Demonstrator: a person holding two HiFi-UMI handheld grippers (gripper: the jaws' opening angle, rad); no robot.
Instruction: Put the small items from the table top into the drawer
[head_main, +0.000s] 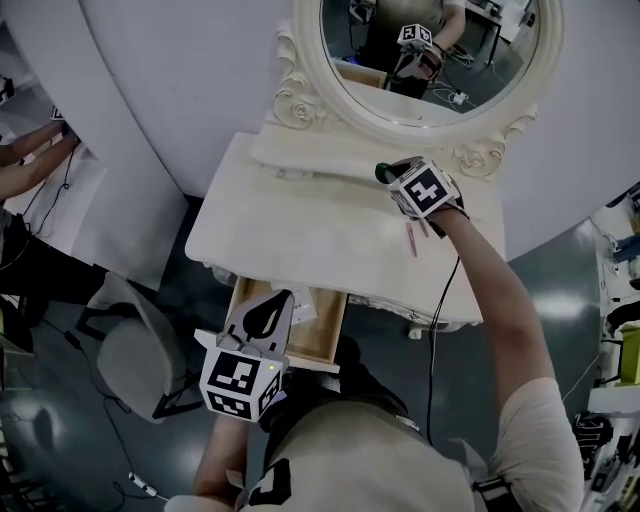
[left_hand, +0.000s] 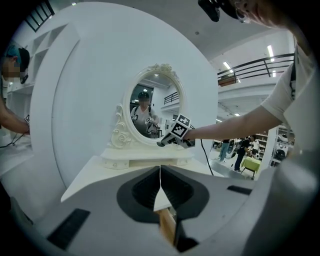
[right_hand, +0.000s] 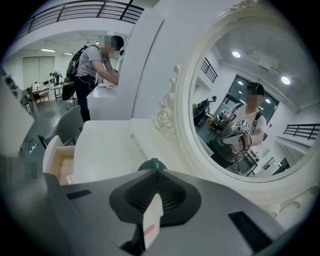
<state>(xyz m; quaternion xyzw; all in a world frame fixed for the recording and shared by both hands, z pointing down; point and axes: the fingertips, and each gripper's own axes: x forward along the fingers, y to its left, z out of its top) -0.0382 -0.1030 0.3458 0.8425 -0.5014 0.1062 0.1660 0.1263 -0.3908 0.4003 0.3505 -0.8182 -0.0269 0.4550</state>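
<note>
My right gripper (head_main: 390, 172) hangs over the back right of the cream dressing table (head_main: 300, 230), close to the mirror's base. Its jaws are closed, and a small dark green round item (right_hand: 152, 164) sits pinched at their tips; the same green item (head_main: 380, 173) shows in the head view. A thin pink item (head_main: 412, 238) lies on the table top under that hand. My left gripper (head_main: 268, 312) is shut with nothing in it, above the open wooden drawer (head_main: 327, 343) at the table's front left. In the left gripper view its jaws (left_hand: 160, 177) meet in a line.
An oval mirror (head_main: 430, 50) in an ornate frame stands on a low raised shelf (head_main: 320, 155) at the back. A grey chair (head_main: 140, 350) stands left of the drawer. A person's arms (head_main: 30, 150) work at another table far left. A white item (head_main: 301, 306) lies in the drawer.
</note>
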